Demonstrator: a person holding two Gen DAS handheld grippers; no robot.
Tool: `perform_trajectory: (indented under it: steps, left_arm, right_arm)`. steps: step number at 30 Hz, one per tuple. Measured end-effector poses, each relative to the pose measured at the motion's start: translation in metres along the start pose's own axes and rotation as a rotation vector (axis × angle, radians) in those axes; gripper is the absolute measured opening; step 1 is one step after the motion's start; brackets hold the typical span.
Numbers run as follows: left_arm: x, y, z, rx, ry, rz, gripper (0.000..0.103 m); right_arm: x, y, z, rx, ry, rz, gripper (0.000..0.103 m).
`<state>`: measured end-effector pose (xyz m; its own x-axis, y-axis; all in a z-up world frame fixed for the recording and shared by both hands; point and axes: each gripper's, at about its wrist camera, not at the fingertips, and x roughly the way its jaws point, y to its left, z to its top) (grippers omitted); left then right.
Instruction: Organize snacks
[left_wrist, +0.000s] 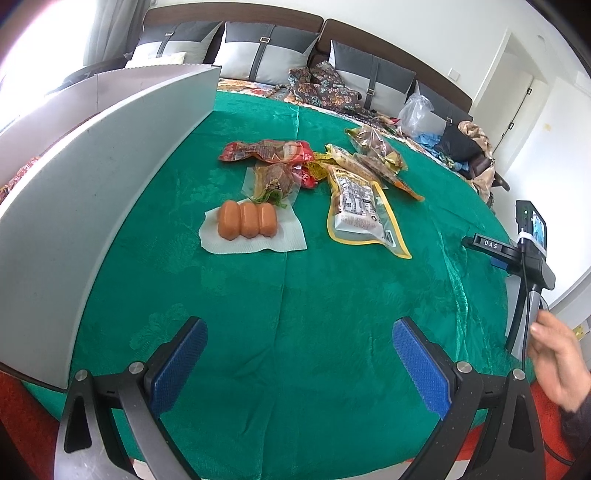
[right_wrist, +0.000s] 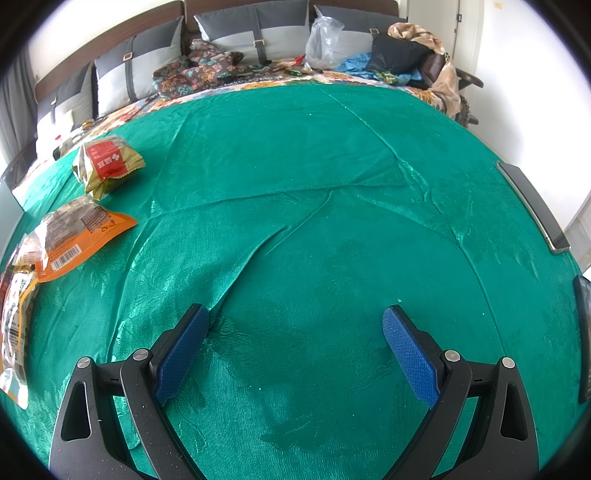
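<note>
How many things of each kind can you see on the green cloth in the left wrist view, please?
Snack packets: about 6, overlapping, so the count is uncertain, e.g. the sausage pack and the yellow-edged pouch.
Grey box: 1.
Total: about 7.

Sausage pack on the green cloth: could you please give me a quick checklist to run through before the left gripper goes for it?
1. Left gripper open and empty: ok.
2. Right gripper open and empty, over bare cloth: ok.
3. Sausage pack in plain sight, nothing on top: ok.
4. Path over the green cloth to the pack free: ok.
5. Pack apart from the neighbouring brown packet: cannot tell, edges may overlap.
6. White box open to receive it: cannot tell.
</note>
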<state>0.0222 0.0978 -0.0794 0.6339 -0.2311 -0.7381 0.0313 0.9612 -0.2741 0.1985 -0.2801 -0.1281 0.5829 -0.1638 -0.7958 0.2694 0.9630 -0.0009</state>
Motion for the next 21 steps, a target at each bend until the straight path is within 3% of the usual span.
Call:
perform_trajectory:
  steps: [16,21]
  left_arm:
    - [0.005,-0.006,-0.001,0.02,0.035,-0.021,0.1]
    - [-0.004,0.005,0.003,-0.053,0.03,-0.095,0.1]
  right_arm:
    - [0.001,0.0,0.0,0.002,0.0,0.0,0.097]
    - [-0.025,-0.011,-0.016,-0.001,-0.034,0.045,0.095]
